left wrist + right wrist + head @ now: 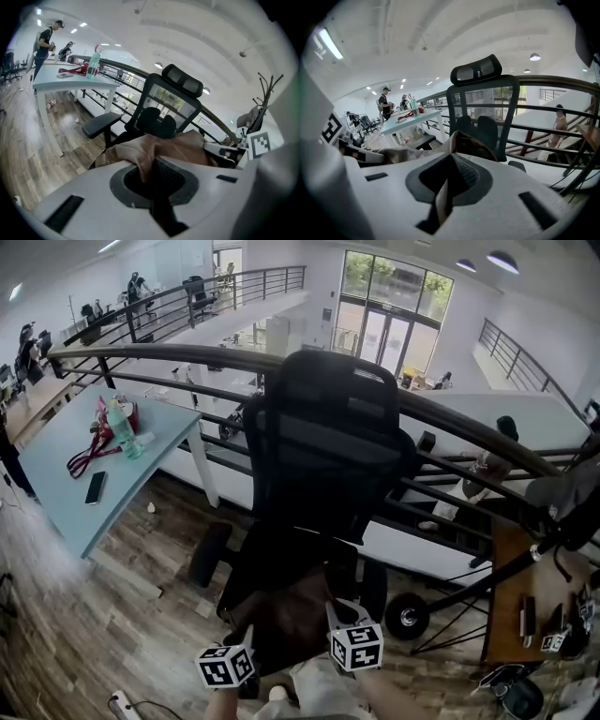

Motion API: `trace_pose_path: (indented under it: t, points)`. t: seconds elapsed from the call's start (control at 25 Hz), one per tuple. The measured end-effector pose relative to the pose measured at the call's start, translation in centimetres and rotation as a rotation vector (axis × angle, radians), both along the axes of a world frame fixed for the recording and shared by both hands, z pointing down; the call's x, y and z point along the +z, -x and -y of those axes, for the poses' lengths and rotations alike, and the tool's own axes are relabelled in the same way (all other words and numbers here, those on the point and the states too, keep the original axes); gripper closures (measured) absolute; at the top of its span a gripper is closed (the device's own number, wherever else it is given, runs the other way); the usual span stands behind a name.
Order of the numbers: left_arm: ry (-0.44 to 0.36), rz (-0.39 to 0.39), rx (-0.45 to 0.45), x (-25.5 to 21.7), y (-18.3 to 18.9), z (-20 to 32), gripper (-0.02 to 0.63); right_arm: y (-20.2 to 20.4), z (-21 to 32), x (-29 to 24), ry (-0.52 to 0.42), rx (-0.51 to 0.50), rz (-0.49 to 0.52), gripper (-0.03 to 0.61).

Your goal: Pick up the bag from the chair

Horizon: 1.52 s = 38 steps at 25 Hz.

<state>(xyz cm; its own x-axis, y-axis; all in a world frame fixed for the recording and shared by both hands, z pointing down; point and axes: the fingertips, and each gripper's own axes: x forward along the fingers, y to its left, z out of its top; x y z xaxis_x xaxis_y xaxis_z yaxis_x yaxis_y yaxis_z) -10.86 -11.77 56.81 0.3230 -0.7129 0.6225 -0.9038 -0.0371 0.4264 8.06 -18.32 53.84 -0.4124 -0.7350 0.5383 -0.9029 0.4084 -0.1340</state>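
Observation:
A brown bag [281, 604] lies on the seat of a black office chair [323, 427] below me. My left gripper [247, 638] and right gripper [334, 613] both reach to its near edge, their marker cubes low in the head view. In the left gripper view, the left gripper [149, 171] is shut on a fold of the bag [178, 145], with the chair's backrest [168, 101] behind. In the right gripper view, the right gripper [446, 180] pinches another fold of the bag [464, 143]. The bag's fabric rises between the two grippers.
A light blue table [56, 456] stands left of the chair with a bottle [120, 427], red straps and a phone [96, 487]. A curved railing [187, 357] runs behind the chair. A wooden desk [511, 615] sits at the right. A power strip [122, 702] lies on the floor.

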Motion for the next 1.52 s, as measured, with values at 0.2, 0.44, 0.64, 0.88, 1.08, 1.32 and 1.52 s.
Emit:
trace_pose_path:
  t: [0.2,0.44,0.64,0.88,1.08,1.32,1.52]
  points:
    - [-0.045,-0.002,0.028,-2.2,0.2,-1.3,0.591,0.1,-1.7,-2.3,-0.04,0.017,0.027,0.568]
    - [-0.081,0.007,0.07,-4.2,0.3,-3.0,0.592,0.1,-4.3,-4.1,-0.057,0.039,0.052,0.568]
    - [-0.105,-0.001,0.086,-5.0,0.2,-4.6,0.592,-0.1,-6.1,-5.1,-0.078,0.047,0.062,0.568]
    - [-0.132,-0.013,0.1,-5.9,0.0,-6.2,0.591,-0.3,-8.1,-6.1,-0.097,0.05,0.076,0.568]
    - [-0.152,-0.019,0.102,-7.1,0.1,-7.0,0.591,-0.3,-9.0,-7.2,-0.116,0.047,0.089,0.568]
    - [-0.162,-0.021,0.104,-7.6,0.3,-7.4,0.591,-0.1,-9.6,-7.7,-0.123,0.044,0.095,0.568]
    - [-0.166,-0.024,0.103,-7.8,0.3,-7.5,0.592,-0.2,-9.8,-8.0,-0.122,0.045,0.099,0.568]
